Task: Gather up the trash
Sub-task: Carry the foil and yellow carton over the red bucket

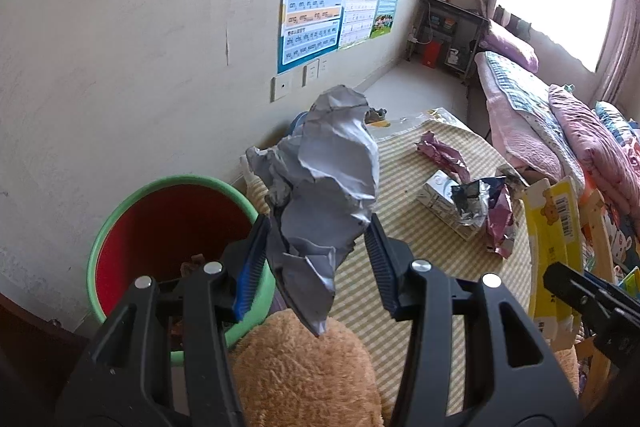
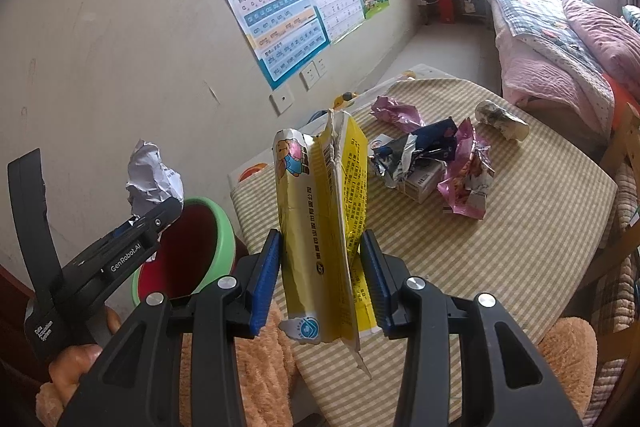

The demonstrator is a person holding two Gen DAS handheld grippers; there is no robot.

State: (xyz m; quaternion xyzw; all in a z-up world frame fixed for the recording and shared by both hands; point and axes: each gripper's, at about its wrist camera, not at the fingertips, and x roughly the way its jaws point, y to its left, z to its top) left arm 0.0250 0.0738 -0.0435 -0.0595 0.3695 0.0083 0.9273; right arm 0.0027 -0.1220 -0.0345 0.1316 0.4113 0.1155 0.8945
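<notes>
Left wrist view: the left gripper (image 1: pixel 318 239) has its jaws partly closed on a crumpled sheet of grey-white paper (image 1: pixel 324 179). Both blue pads press on the lower part of the paper; the upper part rises well above the pads. A red bin with a green rim (image 1: pixel 168 227) stands below and to the left, against the wall, just beside the table (image 1: pixel 432 239) with its checked cloth. On the table lie a pink wrapper (image 1: pixel 442 153), a small carton (image 1: pixel 440 197) and a torn foil wrapper (image 1: pixel 486 205). A brown plush toy (image 1: pixel 304 371) lies below the jaws. The yellow package (image 1: pixel 554 227) is at the right edge.

Right wrist view: the right gripper (image 2: pixel 320 267) has its jaws closed narrowly on the flattened yellow package (image 2: pixel 320 219), held upright over the near edge of the table (image 2: pixel 500 259). The left gripper (image 2: pixel 144 223) with the paper (image 2: pixel 154 179) is at left, above the bin (image 2: pixel 208 227). The wrappers (image 2: pixel 466 173) remain on the table.
</notes>
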